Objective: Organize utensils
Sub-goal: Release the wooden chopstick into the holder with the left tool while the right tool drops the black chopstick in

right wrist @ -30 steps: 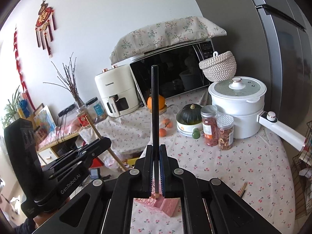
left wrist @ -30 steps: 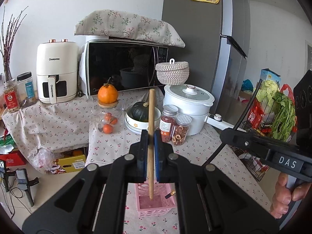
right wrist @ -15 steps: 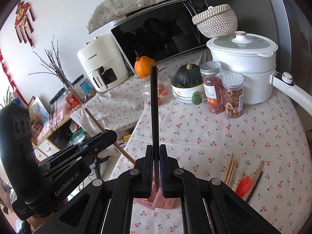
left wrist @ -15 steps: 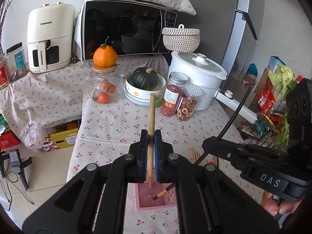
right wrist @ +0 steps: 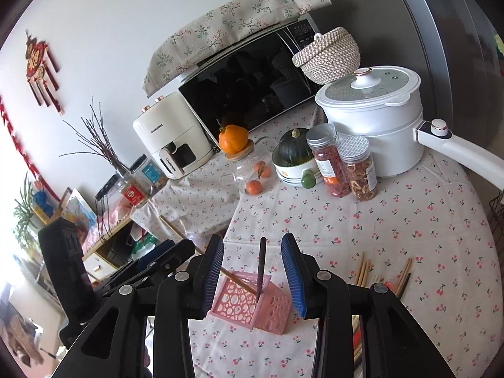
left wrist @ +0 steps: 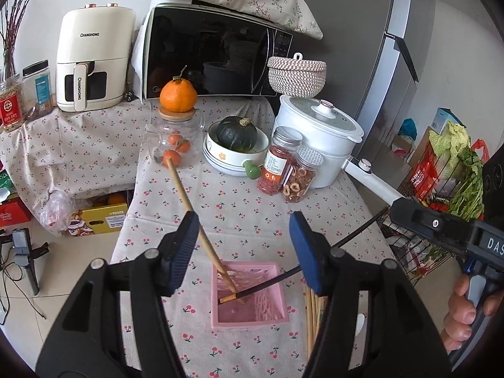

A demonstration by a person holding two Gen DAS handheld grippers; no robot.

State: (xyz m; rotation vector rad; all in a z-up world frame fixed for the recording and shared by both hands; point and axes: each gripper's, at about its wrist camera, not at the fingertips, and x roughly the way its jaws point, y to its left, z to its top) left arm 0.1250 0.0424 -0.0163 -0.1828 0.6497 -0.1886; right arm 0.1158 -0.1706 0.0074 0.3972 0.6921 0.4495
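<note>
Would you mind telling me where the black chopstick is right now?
The black chopstick stands in the pink basket beside the wooden chopstick, between the opening jaws of the right gripper.

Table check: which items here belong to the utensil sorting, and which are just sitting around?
Job:
pink basket
wooden chopstick
black chopstick
loose chopsticks

Lying about:
white pot
two jars
squash bowl
microwave

I see bright, even daylight, white glare at nine o'clock in the right view, sharp focus, fisheye-bent black corners
</note>
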